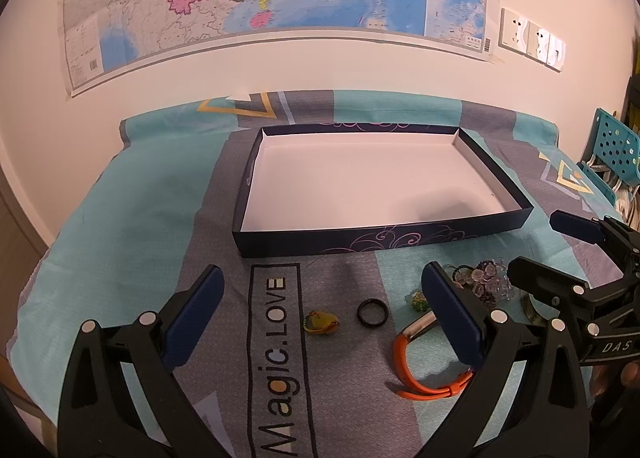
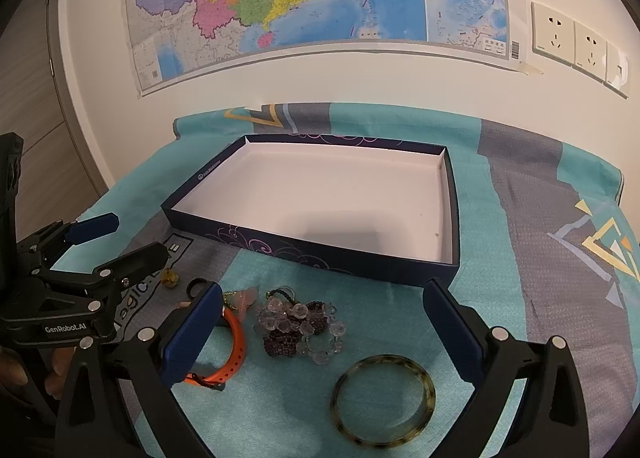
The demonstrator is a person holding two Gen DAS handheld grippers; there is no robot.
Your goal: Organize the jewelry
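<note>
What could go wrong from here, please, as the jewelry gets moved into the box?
The black ring lies flat on the cloth, so the fingers may slip off it or pinch fabric. The bead cluster looks tangled and could drag neighbours along. Both open grippers work close together and might collide.

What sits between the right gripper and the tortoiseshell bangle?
Nothing visible. The round tortoiseshell bangle lies on bare teal cloth just ahead of the right gripper, whose jaws are open; the clear bead cluster lies further back.
</note>
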